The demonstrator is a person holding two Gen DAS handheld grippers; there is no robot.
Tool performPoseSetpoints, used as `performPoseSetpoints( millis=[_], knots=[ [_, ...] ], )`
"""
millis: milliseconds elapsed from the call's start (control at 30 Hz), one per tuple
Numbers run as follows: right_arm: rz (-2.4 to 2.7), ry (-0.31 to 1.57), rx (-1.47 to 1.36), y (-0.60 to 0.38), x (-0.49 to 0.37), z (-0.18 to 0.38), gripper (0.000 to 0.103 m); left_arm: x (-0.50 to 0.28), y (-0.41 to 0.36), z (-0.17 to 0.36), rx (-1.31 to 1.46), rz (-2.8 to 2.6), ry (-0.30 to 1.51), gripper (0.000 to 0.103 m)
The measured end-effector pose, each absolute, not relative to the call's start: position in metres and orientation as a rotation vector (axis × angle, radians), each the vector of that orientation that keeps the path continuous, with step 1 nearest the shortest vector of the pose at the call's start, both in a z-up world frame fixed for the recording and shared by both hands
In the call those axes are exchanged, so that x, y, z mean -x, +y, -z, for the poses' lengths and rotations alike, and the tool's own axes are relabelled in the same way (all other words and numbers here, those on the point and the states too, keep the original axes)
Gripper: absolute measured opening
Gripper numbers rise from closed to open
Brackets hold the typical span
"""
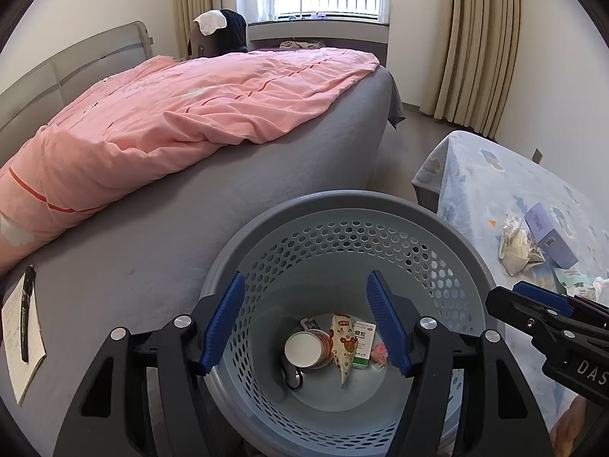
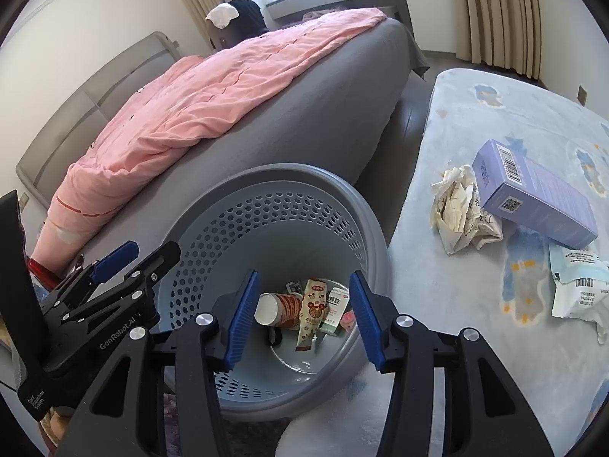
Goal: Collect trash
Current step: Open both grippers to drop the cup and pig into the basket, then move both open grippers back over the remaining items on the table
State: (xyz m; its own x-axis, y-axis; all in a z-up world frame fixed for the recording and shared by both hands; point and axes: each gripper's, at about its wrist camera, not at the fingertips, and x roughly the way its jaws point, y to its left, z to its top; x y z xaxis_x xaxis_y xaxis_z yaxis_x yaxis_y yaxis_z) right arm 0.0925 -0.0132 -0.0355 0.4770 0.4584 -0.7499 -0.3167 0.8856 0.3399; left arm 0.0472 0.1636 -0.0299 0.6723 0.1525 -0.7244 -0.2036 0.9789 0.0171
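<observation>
A grey-blue perforated waste basket (image 1: 342,200) (image 2: 304,175) stands between the bed and a low blue-blanketed surface. Inside lie a paper cup (image 1: 306,348) (image 2: 278,308), a snack wrapper (image 1: 342,342) (image 2: 310,312) and a green-and-white medicine box (image 1: 363,342) (image 2: 337,304). My left gripper (image 1: 304,274) hangs open over the basket mouth with nothing between its blue pads. My right gripper (image 2: 304,272) is beside it, also open and empty above the basket. On the blanket lie crumpled paper (image 1: 517,243) (image 2: 460,209), a purple box (image 1: 548,234) (image 2: 533,194) and a white-teal pouch (image 2: 578,285).
A bed with a grey sheet (image 1: 190,205) and a pink duvet (image 1: 171,114) fills the left side. A notebook (image 1: 23,342) with a black pen (image 1: 26,316) lies on its near corner. The blue blanket (image 2: 475,122) covers the surface on the right. Curtains and a window are behind.
</observation>
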Motion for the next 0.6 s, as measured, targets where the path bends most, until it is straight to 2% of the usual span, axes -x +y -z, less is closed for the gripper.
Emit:
performPoseSetpoints(
  millis=[100, 600],
  knots=[
    [-0.471, 0.963, -0.161, -0.0136, -0.0924, 0.0361, 0.050, -0.0471, 0.1642, 0.0302, 0.067, -0.209, 0.809, 0.070],
    [-0.447, 0.963, -0.166, -0.0194, -0.0948, 0.0374, 0.053, -0.0484, 0.1608, 0.0303, 0.057, -0.218, 0.798, 0.071]
  ],
)
